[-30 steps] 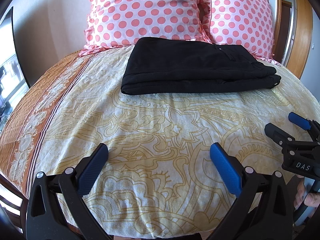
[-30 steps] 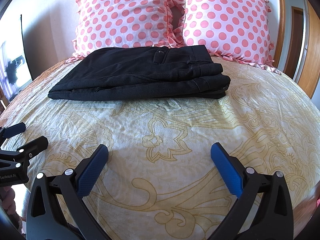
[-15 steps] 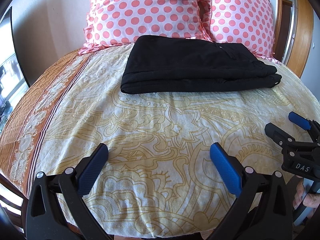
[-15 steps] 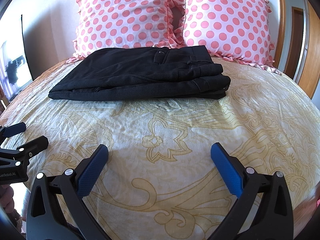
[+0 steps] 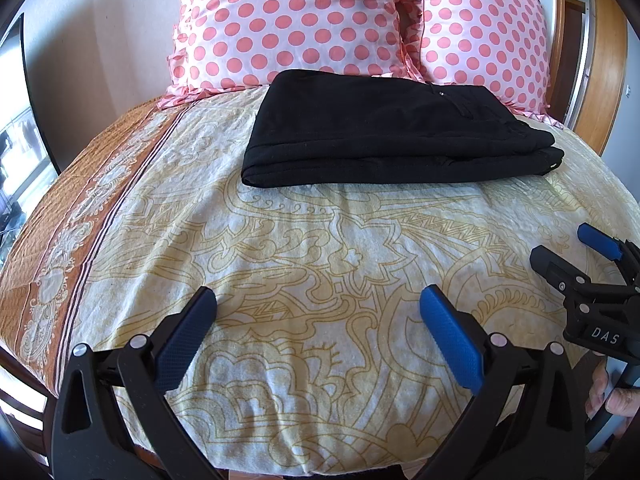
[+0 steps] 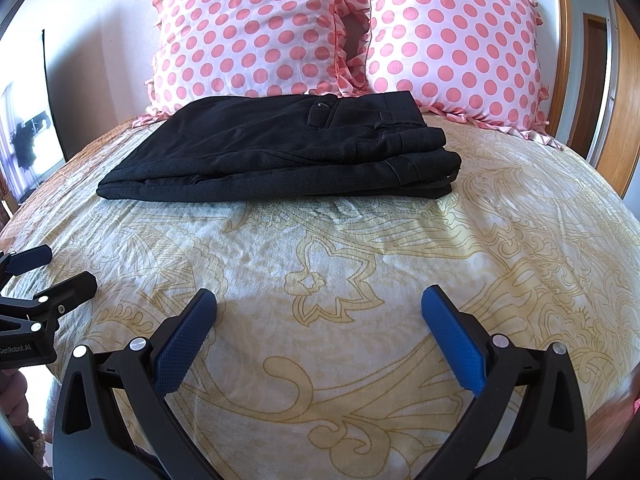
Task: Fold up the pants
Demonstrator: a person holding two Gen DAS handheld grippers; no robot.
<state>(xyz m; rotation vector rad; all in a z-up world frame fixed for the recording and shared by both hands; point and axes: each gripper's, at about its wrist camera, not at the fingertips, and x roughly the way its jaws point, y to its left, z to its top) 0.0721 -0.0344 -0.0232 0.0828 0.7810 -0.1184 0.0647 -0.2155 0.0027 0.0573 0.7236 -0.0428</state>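
Observation:
Black pants (image 5: 384,140) lie folded in a flat stack on the far part of the bed, just in front of the pillows; they also show in the right wrist view (image 6: 288,156), waistband to the right. My left gripper (image 5: 318,312) is open and empty, well short of the pants over the near part of the bedspread. My right gripper (image 6: 320,312) is open and empty too, equally far back. Each gripper shows at the edge of the other's view.
The bed has a cream bedspread with a gold pattern (image 5: 320,248) and an orange border (image 5: 72,208) on the left. Two pink polka-dot pillows (image 6: 256,36) (image 6: 456,48) stand behind the pants. A wooden door frame (image 5: 608,80) is at the right.
Both grippers have drawn back very slightly from the pants. The pants have not moved.

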